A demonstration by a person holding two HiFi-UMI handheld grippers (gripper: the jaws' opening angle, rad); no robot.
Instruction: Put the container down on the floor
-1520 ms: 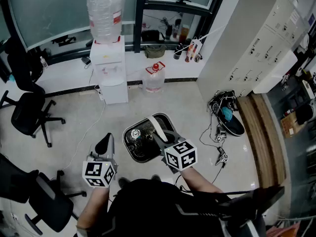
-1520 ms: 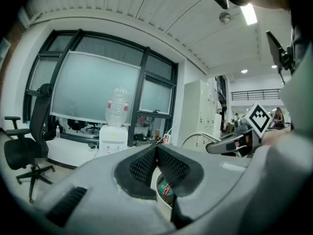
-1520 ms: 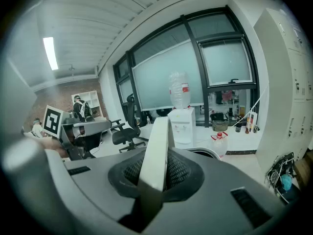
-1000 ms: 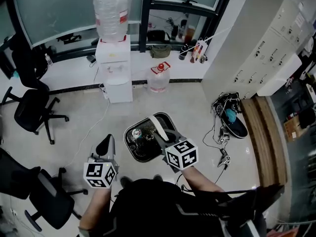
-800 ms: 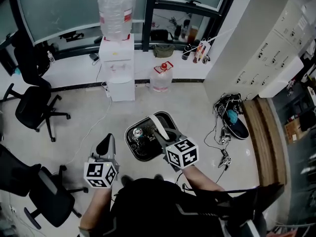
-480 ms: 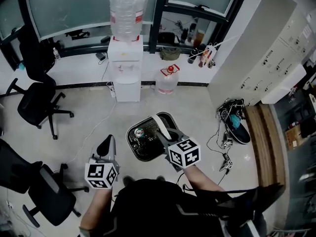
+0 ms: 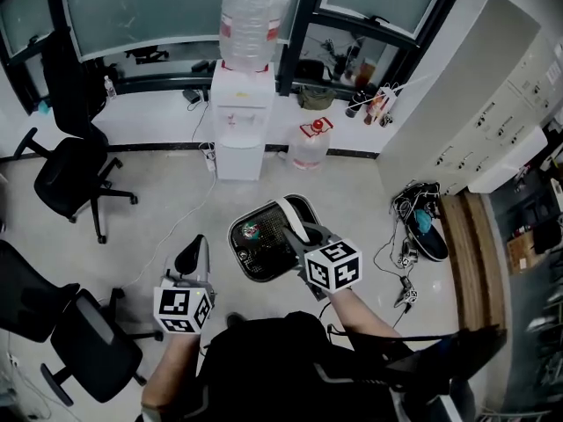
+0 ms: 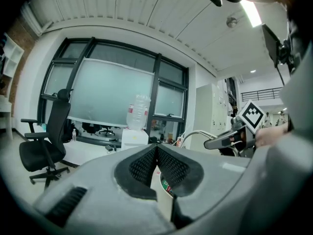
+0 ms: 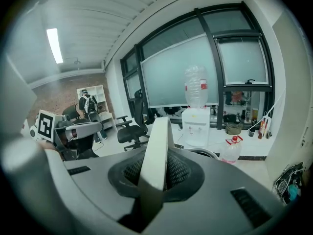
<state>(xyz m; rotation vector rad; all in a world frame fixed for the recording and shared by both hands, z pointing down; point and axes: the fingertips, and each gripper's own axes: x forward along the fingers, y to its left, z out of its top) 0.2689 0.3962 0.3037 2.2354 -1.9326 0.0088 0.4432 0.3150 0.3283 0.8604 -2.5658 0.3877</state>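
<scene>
Since the earlier frames the dispenser (image 7: 242,121) and the jug (image 7: 310,145) have slid right and lower in the head view, while the container (image 7: 264,249) has kept its place in front of the person. The right gripper (image 7: 301,232) is clenched on the container's white handle (image 7: 288,221), which stands up between its pads in the right gripper view. The dark container hangs just beyond the claw, at its 10 o'clock. The left gripper (image 7: 190,255) is at the container's 8 o'clock, apart from it, its jaws pressed together on nothing. From the container, the dispenser stands against the wall at 12 o'clock and the jug beside it at 1 o'clock. A chair (image 7: 75,174) is well off at 10 o'clock and a second chair (image 7: 88,345) at 8 o'clock. A tangle of cables (image 7: 418,227) lies at 3 o'clock, and lockers (image 7: 493,104) stand at 2 o'clock.
</scene>
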